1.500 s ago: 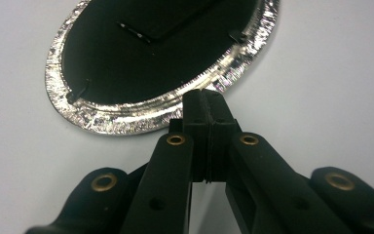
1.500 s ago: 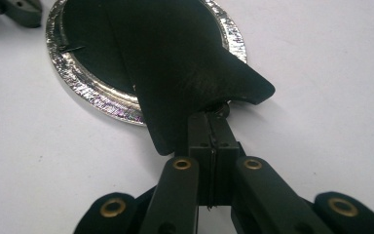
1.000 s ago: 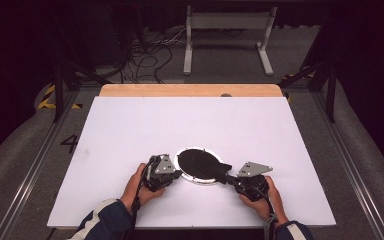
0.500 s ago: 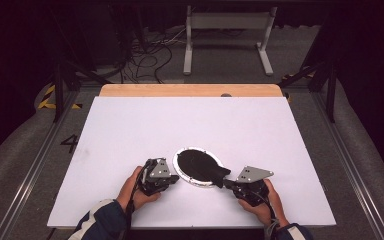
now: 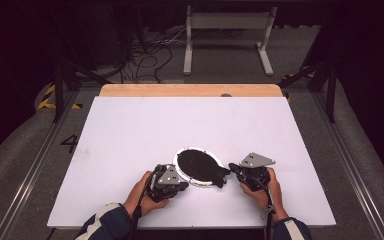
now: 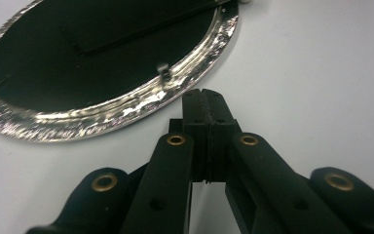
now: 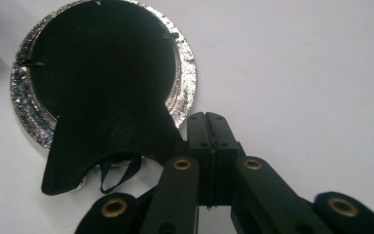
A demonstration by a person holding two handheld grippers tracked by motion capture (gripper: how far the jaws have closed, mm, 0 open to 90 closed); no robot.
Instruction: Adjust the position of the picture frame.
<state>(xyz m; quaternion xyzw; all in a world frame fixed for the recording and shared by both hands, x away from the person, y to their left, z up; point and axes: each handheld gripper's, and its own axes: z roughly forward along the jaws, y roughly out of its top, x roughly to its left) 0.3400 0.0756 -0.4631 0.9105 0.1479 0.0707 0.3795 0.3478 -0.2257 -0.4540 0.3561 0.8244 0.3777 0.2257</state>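
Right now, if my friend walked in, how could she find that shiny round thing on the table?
Start at the big white table and look at its near edge, where the person's two hands come in. Between them lies a round disc. It is the only shiny thing there: a crinkly silver rim around a black middle, with a black fabric flap hanging off one side.

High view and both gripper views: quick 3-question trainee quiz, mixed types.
1. True or false: the left tongs stand open.
2. The black cloth spills over the round tray's silver rim toward: A) the right tongs B) the left tongs C) the far table edge.
3. What colour is the table top?

Key: 1 false, they are shut and hold nothing; 2 A; 3 white.
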